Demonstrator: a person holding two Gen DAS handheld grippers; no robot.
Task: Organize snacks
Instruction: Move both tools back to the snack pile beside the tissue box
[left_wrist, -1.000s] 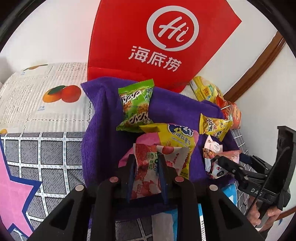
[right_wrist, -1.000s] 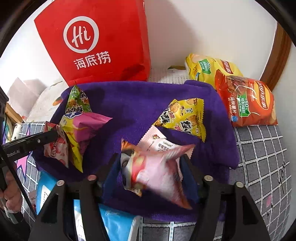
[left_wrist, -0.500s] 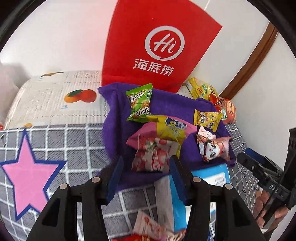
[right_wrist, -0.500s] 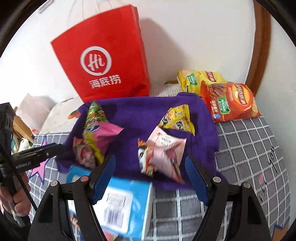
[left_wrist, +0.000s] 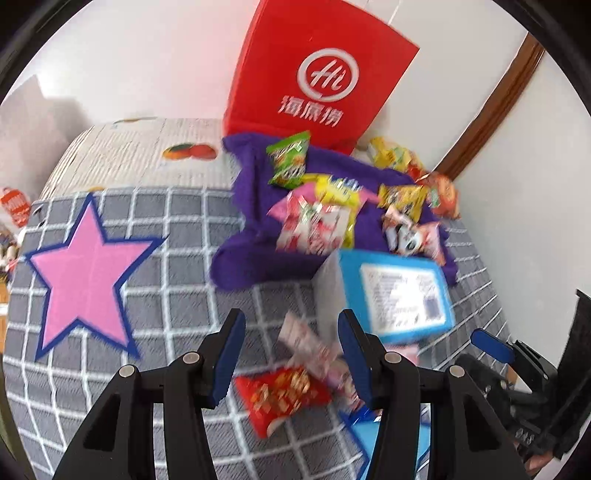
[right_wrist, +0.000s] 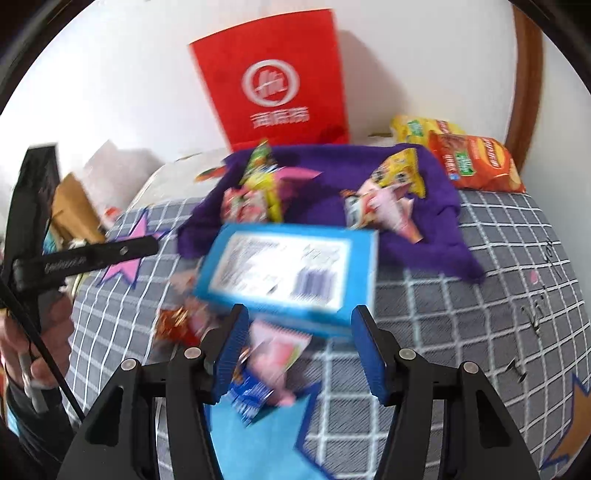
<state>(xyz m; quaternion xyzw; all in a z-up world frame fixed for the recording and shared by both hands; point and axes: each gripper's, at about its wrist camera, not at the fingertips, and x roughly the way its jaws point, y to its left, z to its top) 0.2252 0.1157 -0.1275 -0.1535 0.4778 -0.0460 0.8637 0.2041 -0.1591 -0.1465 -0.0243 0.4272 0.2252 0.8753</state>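
My left gripper (left_wrist: 291, 354) is open and holds nothing. It hangs over a red packet (left_wrist: 280, 395) and a pink-white packet (left_wrist: 306, 339) lying on the checked cover. My right gripper (right_wrist: 300, 350) has its jaws closing, with a pink packet (right_wrist: 277, 354) lying between them on the cover, untouched by the pads. A blue box (right_wrist: 288, 273) lies just beyond, against the purple cloth (right_wrist: 424, 229). On the cloth (left_wrist: 251, 236) lie a green packet (left_wrist: 290, 158), a lychee packet (left_wrist: 314, 225), a yellow packet (left_wrist: 402, 195) and a panda-face packet (left_wrist: 410, 236).
A red paper bag (left_wrist: 317, 85) stands against the white wall behind the cloth. An orange chip bag (right_wrist: 476, 162) and a yellow bag (right_wrist: 421, 127) lie at the back right. A person's hand (right_wrist: 44, 332) holds the left gripper at the left edge. The cover shows a pink star (left_wrist: 88, 273).
The left gripper let go of the lychee packet, the right of the pink panda packet; both now lie on the cloth. Both grippers drew back over the blue box and the near packets.
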